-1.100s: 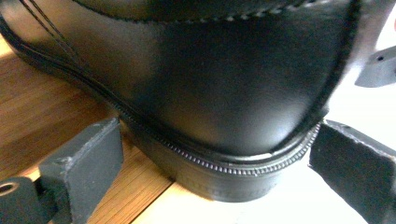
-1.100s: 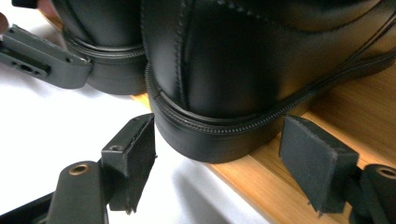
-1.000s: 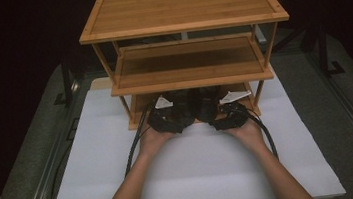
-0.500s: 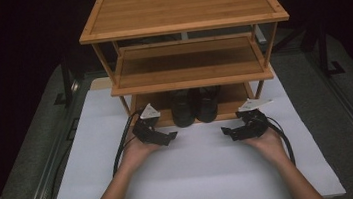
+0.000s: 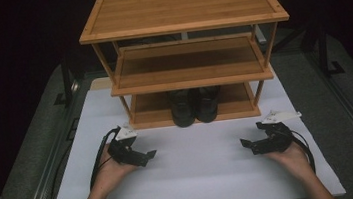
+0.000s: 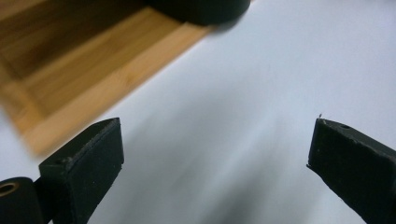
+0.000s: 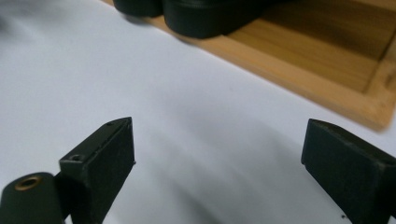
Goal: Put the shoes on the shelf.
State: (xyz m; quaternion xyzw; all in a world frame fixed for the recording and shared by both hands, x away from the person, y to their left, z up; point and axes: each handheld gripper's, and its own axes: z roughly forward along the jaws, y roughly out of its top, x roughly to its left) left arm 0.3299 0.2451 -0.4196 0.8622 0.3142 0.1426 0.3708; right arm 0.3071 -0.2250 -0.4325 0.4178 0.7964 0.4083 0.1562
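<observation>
A pair of black shoes (image 5: 194, 106) stands side by side on the bottom shelf of a three-tier bamboo rack (image 5: 181, 8). The toes reach the shelf's front edge. My left gripper (image 5: 149, 155) lies low over the white sheet (image 5: 196, 157), left of the rack, open and empty. My right gripper (image 5: 246, 143) is at the right, also open and empty. In the left gripper view a black shoe toe (image 6: 201, 8) and the rack's base (image 6: 93, 70) lie beyond the gripper (image 6: 215, 144). The right gripper view shows both shoe toes (image 7: 205, 16) past the gripper (image 7: 217, 154).
The white sheet covers a grey table (image 5: 347, 110) with raised side rails. The rack's top and middle shelves (image 5: 188, 65) are bare. Black cables (image 5: 96, 161) trail from both grippers toward the table's front. The surroundings are dark.
Both grippers have drawn back from the shoes under the rack and moved apart, the left one leftward and the right one rightward. The shoes stay on the bottom shelf.
</observation>
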